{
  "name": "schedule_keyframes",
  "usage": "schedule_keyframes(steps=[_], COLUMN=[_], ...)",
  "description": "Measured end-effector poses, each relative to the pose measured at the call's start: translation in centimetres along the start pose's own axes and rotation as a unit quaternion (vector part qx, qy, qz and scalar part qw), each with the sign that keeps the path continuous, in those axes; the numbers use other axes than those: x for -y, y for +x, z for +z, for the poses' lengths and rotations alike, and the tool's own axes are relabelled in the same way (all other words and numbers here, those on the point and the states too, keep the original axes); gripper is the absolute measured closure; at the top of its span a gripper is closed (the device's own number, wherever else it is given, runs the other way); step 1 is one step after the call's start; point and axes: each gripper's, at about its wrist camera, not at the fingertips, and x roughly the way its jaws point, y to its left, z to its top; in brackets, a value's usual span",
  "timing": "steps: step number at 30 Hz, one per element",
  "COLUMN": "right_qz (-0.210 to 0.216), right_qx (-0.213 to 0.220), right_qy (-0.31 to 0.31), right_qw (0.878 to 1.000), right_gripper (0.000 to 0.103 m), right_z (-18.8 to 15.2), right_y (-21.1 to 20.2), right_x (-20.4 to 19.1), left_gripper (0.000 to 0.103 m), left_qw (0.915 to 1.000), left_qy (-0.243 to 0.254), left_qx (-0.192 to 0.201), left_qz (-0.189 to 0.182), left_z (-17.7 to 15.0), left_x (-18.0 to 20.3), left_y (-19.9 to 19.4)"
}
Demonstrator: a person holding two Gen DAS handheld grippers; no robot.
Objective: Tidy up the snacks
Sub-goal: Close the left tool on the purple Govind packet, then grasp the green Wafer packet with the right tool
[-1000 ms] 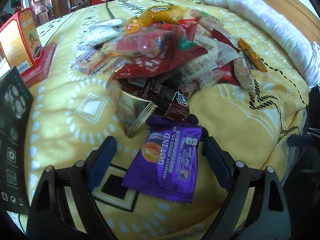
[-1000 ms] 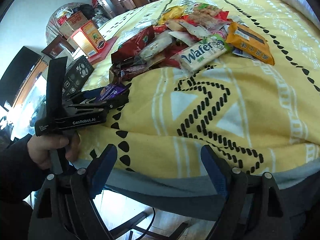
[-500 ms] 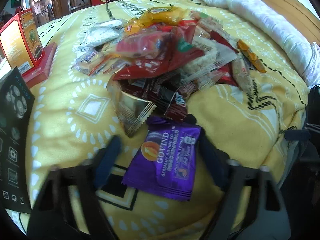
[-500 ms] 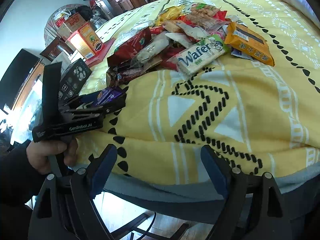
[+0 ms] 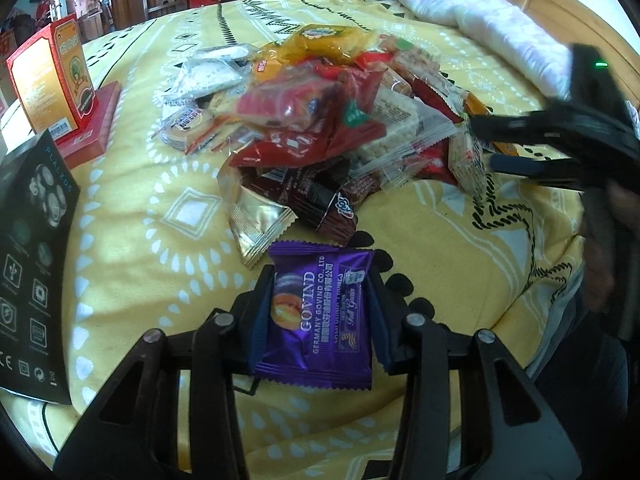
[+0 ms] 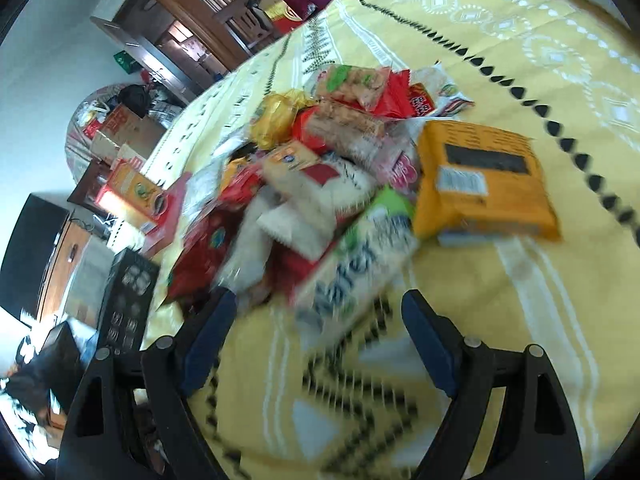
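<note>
Pinching purple GOVIND pkt [image 5: 318, 316], L gripper [image 5: 318, 312]

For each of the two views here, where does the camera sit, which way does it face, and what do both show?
Left wrist: sits behind the left tongs, facing across the yellow bedspread toward the headboard; the blue pads clamp the purple Govind packet, and the right tongs enter at far right.
Right wrist: sits behind the right tongs, open, facing the snack pile with the Wafer pack just ahead; blurred.
Shared: the snack pile, bedspread, black box and orange carton.
</note>
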Motion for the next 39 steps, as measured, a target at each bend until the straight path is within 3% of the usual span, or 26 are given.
schedule_keyframes(steps=[1,4,7,12,21,27,29,30,31,33,36,39], right_qz=[-0.005,-0.010,-0.012,-0.027,-0.026,-0.009,0.022,0.012,-0.034,-0.083,-0.097,-0.113], right_qx=[-0.006,-0.018,-0.002,0.018,0.039,0.029,-0.021,-0.049,-0.062,-0.063,-0.051,-0.039], right_qy=[0.008,0.037,0.027,-0.060,-0.142,-0.148,-0.146,-0.158,-0.197,-0.230,-0.224,-0.229], right_qw=[1.000,0.999,1.000,0.998,0.989,0.988,0.989,0.986,0.978,0.968,0.968,0.966], right_gripper=[0.034,0.048,0.052,0.056,0.063,0.064,0.064,0.063,0.060,0.056,0.043,0.043], right_z=[0.5,0.8,0.5,-1.4,-3.5,-4.1,-4.6,-5.3,-6.3,-7.2,-7.3,-7.2], right_y=[1.0,3.3,2.2,-1.4,-5.2,-5.0,-3.2,-2.0,-0.9,-0.1,-0.4,-0.1], right_x=[0.5,2.3,1.9,-1.3,-5.7,-6.5,-6.2,-6.3,-6.9,-7.1,-7.4,-8.0], left_gripper=[0.060,0.060,0.060,0.060,0.060,0.060,0.060,0.060,0.060,0.060,0.059,0.059], left_qw=[1.0000,1.0000,1.0000,0.9995,0.9963,0.9947,0.9949,0.9951,0.9952,0.9952,0.9950,0.9946], left_qy=[-0.002,-0.002,-0.005,-0.012,-0.035,-0.047,-0.048,-0.051,-0.055,-0.062,-0.067,-0.074], left_qx=[-0.002,-0.003,0.003,0.028,0.078,0.090,0.087,0.083,0.079,0.073,0.071,0.070], left_qz=[0.000,0.000,-0.001,0.001,0.008,0.016,0.017,0.017,0.018,0.016,0.018,0.017], left_z=[0.0,-0.1,-0.2,0.5,1.9,1.9,1.6,1.5,1.3,0.9,0.6,0.6], left_x=[-0.1,-0.1,-0.2,-0.2,-1.2,-2.0,-2.2,-2.3,-2.5,-2.7,-2.9,-3.0], left_y=[0.1,0.0,-0.8,-2.2,-6.3,-8.0,-7.9,-7.8,-7.6,-7.6,-7.5,-7.4])
